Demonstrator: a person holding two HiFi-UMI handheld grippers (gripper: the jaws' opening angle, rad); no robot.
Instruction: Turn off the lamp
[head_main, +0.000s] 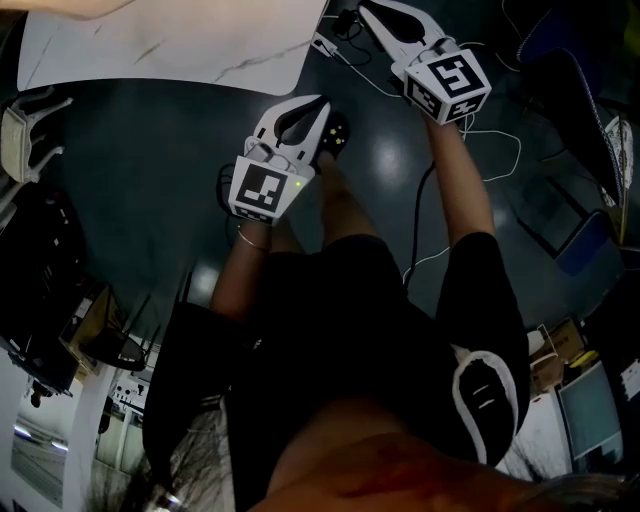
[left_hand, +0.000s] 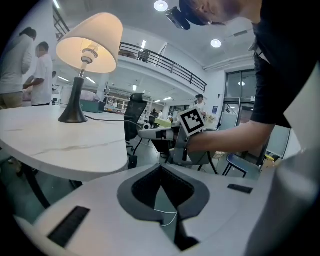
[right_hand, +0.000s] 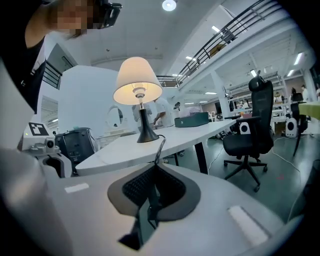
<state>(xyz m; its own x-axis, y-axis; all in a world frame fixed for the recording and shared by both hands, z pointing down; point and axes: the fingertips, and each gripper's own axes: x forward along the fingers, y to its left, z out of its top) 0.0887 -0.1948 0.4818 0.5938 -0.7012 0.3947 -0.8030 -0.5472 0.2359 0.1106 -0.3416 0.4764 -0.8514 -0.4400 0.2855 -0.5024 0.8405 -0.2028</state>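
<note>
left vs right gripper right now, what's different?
The right gripper pinches a thin dark cord; the left gripper holds nothing. In the head view the right gripper is stretched further from the person's body than the left gripper. Both have jaws together.

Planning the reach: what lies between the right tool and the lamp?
Bare table and the thin cord pinched in the right tool, shown in the right gripper view.

Floor (head_main: 130, 150) dark and glossy. White, marble-veined tabletop (left_hand: 60, 145); black office chair (right_hand: 248, 131) stood near it. Railed mezzanine (left_hand: 165, 62) ran overhead. Round ceiling lights (left_hand: 160, 6) burned. Walls (right_hand: 85, 100) white.
</note>
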